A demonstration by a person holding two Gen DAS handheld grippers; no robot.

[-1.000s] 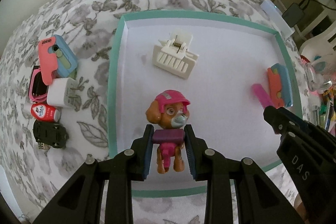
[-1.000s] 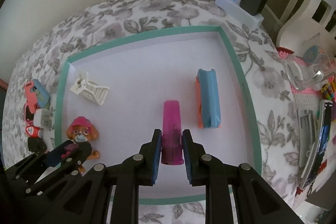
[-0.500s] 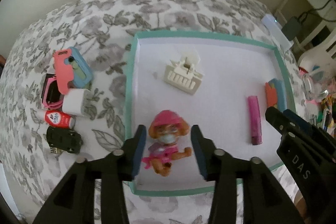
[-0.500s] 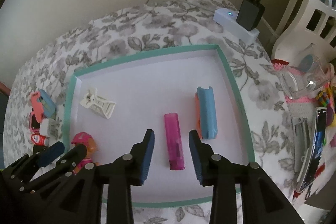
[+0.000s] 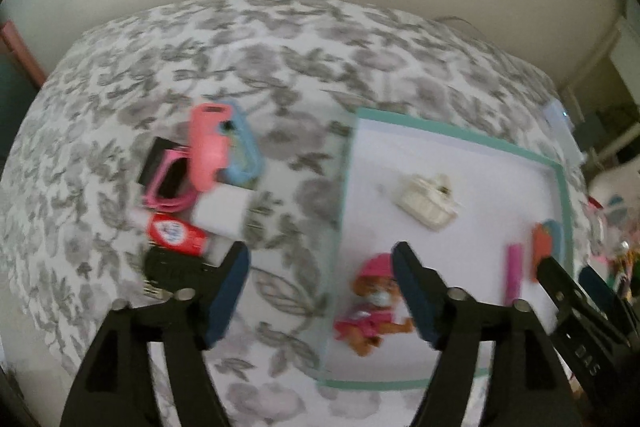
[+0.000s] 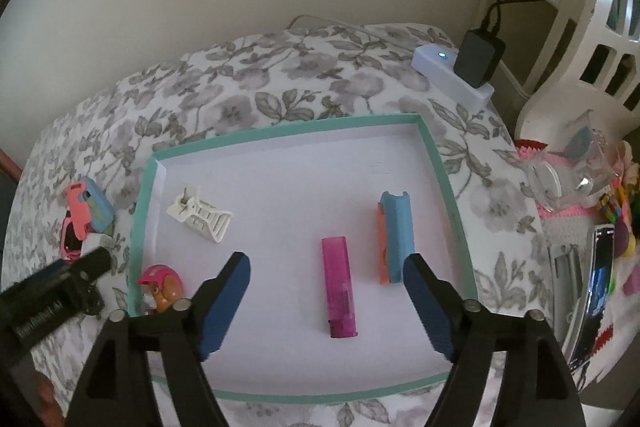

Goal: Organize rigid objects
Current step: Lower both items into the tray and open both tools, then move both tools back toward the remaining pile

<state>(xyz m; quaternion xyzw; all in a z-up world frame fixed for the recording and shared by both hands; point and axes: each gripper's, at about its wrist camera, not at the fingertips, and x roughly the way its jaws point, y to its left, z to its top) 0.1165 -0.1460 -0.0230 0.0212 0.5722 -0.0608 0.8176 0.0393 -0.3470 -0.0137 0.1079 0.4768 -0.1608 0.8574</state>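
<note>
The teal-rimmed white tray (image 6: 288, 135) on the floral cloth holds a white hair clip (image 6: 200, 215), a pink lighter (image 6: 339, 291), a blue-and-orange case (image 6: 394, 235) and a puppy toy (image 6: 162, 287). My right gripper (image 6: 326, 263) hovers over the lighter, jaws opening, pads clear of it. My left gripper (image 5: 320, 259) straddles the tray's left rim (image 5: 338, 227), jaws opening. The puppy toy (image 5: 372, 303) lies loose beside its right finger (image 5: 412, 279). The view there is blurred. The right gripper (image 5: 566, 273) shows at that view's right edge.
Left of the tray lie a pink-and-blue case (image 5: 216, 143), a pink watch (image 5: 168, 183), a white charger (image 5: 222, 211), a red tube (image 5: 176, 233) and a black car-shaped item (image 5: 176, 269). A power strip (image 6: 440, 67), glassware (image 6: 568, 179) and a phone (image 6: 600, 287) crowd the right side.
Both grippers opened wide, letting go of the puppy toy and the pink lighter, which now lie in the tray. The left gripper swung left and rose; the right one lifted slightly.
</note>
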